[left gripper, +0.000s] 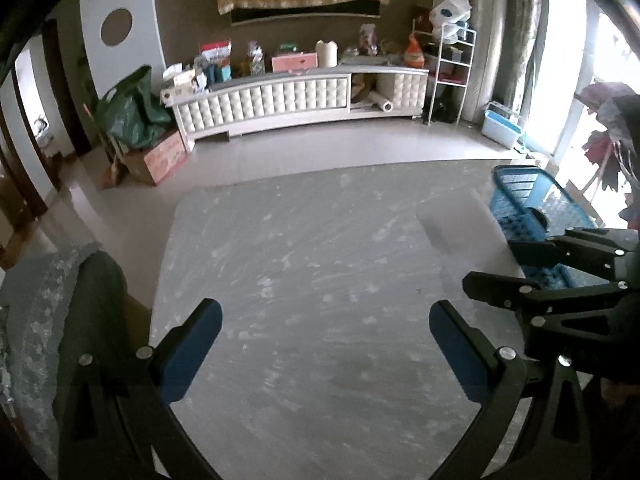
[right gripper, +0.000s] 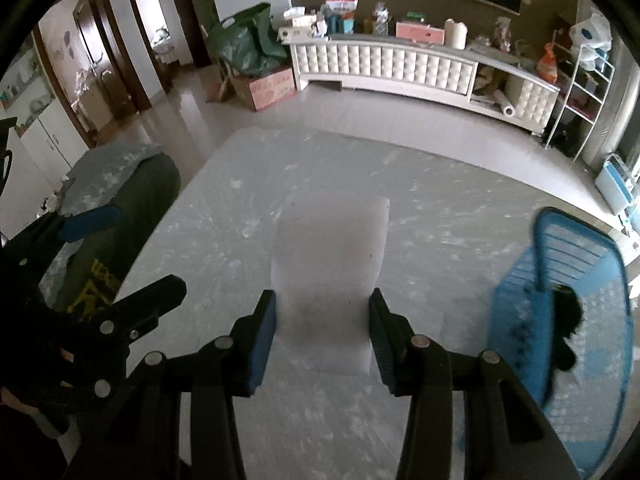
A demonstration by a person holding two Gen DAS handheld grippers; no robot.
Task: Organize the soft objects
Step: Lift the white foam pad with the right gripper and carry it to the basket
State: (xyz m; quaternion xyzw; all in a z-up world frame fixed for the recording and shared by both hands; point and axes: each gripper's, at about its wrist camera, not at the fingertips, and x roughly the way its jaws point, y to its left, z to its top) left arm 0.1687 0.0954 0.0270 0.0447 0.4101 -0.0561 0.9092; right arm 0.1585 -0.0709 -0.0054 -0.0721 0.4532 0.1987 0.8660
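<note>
Worktop (right gripper: 440, 208), grey and streaked with pale marks, carries everything that matters here, so work down from it. Next in size is the blue plastic basket (right gripper: 576, 280) at its right edge, slatted, with something dark already inside; that looks like the place for the soft things. Smaller is the white foam block (right gripper: 332, 264), lying flat near the middle of the worktop, well apart from the basket.

To do this step well, I would bring the pads squarely onto the two long sides of the block, low and near its close end, and squeeze only until it holds, since foam will crush and spring if pinched hard.

Right gripper (right gripper: 322, 334) is partly open, its jaws straddling the near end of the block; whether the pads already touch it I cannot tell.

Left gripper (left gripper: 325, 350) is spread wide over bare worktop and holds nothing.
</note>
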